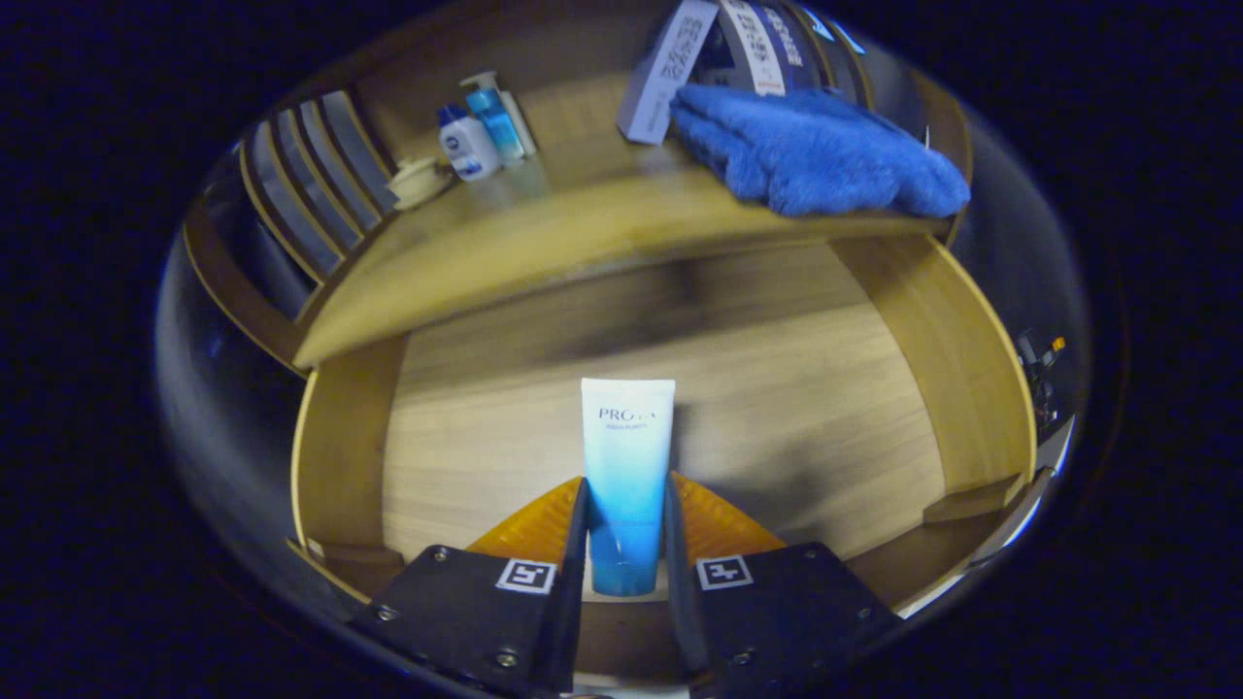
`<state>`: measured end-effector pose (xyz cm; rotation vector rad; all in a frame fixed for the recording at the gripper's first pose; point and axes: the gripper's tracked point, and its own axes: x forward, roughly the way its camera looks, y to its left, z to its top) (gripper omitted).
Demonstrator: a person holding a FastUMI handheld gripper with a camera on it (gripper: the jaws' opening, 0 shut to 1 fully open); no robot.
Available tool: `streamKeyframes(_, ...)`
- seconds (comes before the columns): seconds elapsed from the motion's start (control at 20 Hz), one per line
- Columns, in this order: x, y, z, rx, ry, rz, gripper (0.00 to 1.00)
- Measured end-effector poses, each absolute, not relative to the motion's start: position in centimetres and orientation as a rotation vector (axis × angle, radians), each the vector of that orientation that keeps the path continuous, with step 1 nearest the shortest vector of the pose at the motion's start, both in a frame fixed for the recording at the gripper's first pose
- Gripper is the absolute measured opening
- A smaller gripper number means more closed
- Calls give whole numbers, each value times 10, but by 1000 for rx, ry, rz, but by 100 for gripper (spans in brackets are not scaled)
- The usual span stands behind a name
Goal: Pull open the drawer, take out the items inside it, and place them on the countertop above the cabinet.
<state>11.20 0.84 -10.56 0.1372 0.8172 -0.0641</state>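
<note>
Gripper view: a tube (626, 476) is clamped between the nearly closed gripper (626, 505) over the open drawer (835, 408); it could be dropped if squeezed loosely.

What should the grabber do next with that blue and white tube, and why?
Probably lift it straight up. The tool is shut on the tube, one finger pressing each side, above the open drawer. The countertop, holding a blue towel and small bottles, sits higher, so the tube must rise before moving over.
</note>
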Motion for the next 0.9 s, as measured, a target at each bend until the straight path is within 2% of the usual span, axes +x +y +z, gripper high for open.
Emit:
streamKeyframes(0.25, 107, 10, -24, 42, 577, -63, 38)
streamKeyframes(0.55, 118, 29, 83, 111, 290, -46, 38)
streamKeyframes(0.75, 143, 48, 120, 122, 210, -51, 38)
streamKeyframes(0.9, 182, 45, 123, 98, 183, -85, 38)
